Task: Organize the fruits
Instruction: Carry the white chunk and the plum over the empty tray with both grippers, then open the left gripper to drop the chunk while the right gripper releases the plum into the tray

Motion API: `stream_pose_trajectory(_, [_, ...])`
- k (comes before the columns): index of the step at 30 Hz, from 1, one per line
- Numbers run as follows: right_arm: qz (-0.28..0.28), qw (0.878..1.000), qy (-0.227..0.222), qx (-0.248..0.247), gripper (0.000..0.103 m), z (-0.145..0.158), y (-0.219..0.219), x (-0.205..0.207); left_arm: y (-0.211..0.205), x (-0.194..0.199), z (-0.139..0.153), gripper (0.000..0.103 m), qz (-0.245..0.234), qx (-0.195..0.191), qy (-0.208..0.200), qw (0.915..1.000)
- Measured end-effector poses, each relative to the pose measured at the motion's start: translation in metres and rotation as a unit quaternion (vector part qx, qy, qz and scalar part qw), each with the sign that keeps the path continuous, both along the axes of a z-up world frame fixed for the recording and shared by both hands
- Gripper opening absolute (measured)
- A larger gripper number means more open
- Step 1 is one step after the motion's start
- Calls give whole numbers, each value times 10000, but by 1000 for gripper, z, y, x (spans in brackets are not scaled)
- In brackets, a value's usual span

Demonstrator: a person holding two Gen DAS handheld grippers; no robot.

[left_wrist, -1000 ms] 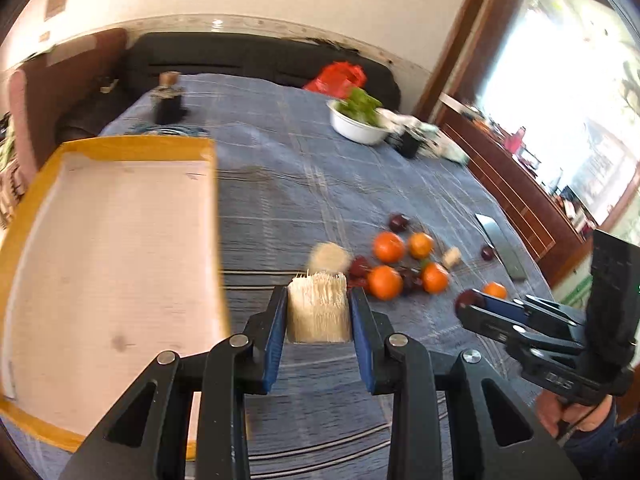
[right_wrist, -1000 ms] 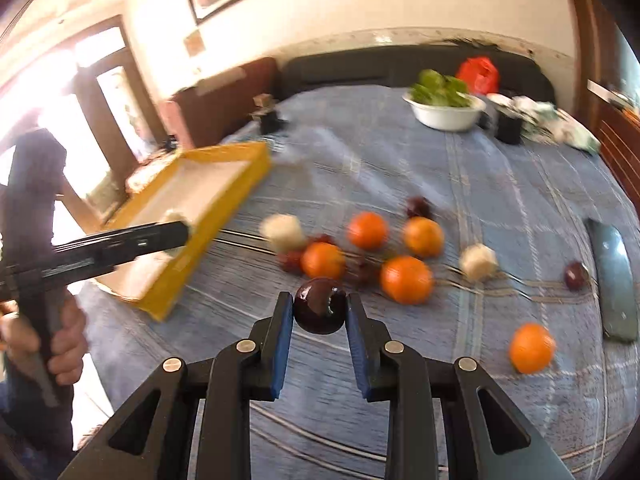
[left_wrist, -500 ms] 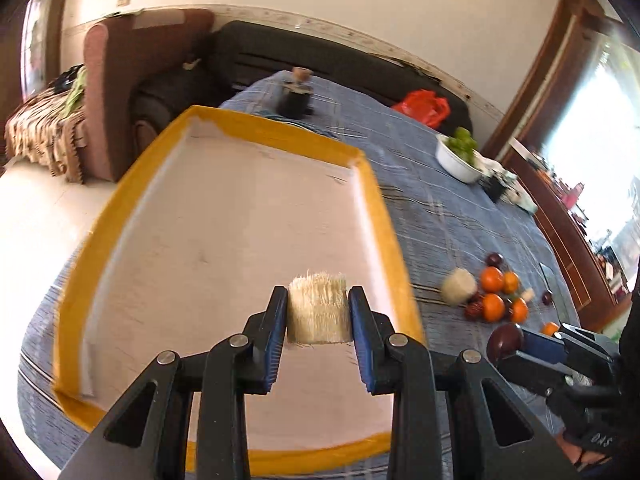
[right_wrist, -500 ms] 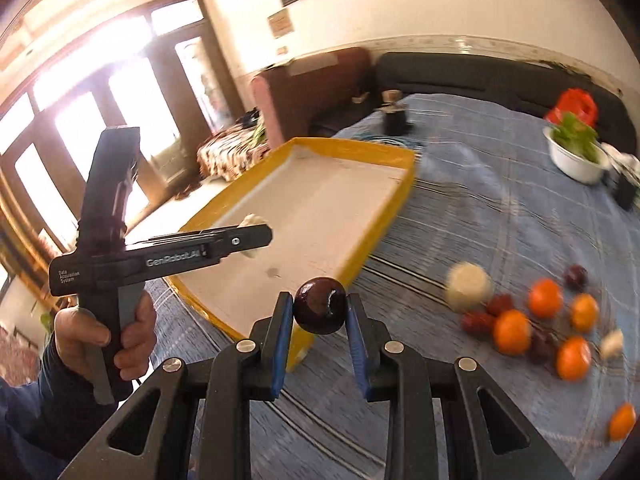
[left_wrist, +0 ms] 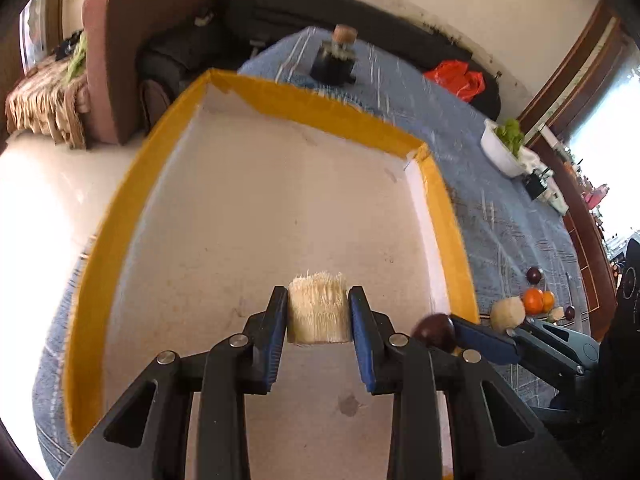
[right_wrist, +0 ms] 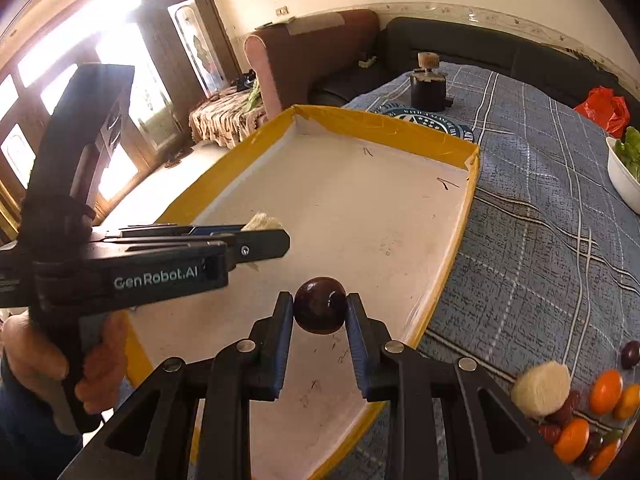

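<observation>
The left gripper [right_wrist: 264, 236] and the right gripper [right_wrist: 320, 308] share one build: black plastic linkage arms with triangular cut-outs, silver pivot screws and blue finger pads [right_wrist: 282, 320]. White "GenRobot.AI" lettering marks the left one's body. The hand [right_wrist: 44, 364] on its black grip emerges from a dark blue sleeve [right_wrist: 24, 444].

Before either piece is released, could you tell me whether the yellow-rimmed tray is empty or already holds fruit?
Empty. The yellow-rimmed tray shows only bare white floor; the pale piece and dark fruit are gripped above it.
</observation>
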State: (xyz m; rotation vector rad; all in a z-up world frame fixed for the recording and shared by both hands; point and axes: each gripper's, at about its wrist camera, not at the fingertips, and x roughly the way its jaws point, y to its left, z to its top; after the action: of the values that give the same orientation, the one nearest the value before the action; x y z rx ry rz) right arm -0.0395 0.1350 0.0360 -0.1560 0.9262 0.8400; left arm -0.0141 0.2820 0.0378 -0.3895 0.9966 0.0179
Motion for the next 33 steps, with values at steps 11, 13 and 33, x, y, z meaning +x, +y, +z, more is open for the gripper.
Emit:
stream_pose_trajectory(11, [94,9990,-224,-367,30,-16,15,5,-12,6,-9,30,-187,-24,115,9998])
stream_pose_trajectory(13, [107,9990,-217,-369,30,-16,16,5,-13,7,-10,30,-206,-5,156,9997])
stream_pose_trajectory(33, [140,9986,-410,-308,47,-8,9,-13,-4,-6,3,44,-61,-164,-325,9993])
